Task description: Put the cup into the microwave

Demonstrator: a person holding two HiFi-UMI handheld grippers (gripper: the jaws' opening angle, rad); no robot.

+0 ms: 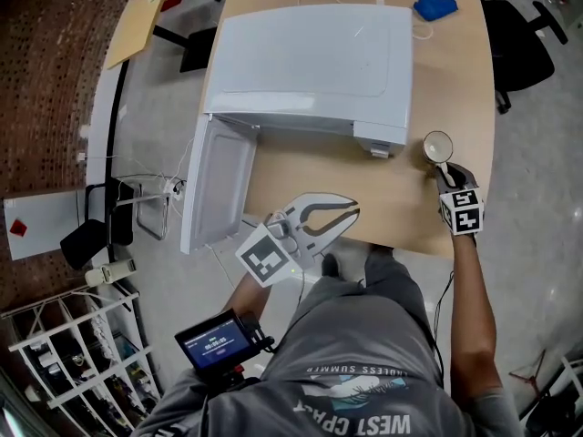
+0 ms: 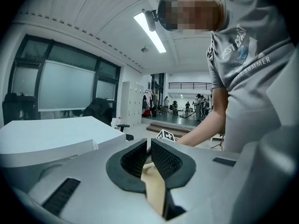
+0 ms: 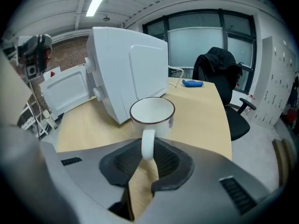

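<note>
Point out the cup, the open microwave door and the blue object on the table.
cup [image 3: 152, 110]: right gripper view, its white inside.
microwave door [image 1: 219, 182]: head view, middle of its panel.
blue object [image 1: 434, 5]: head view, its middle.

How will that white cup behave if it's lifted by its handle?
Probably rigid and chip-prone: the cup looks like enamel or ceramic. Held only by its handle between the fingers, it may swing or slip, since it looks glossy.
</note>
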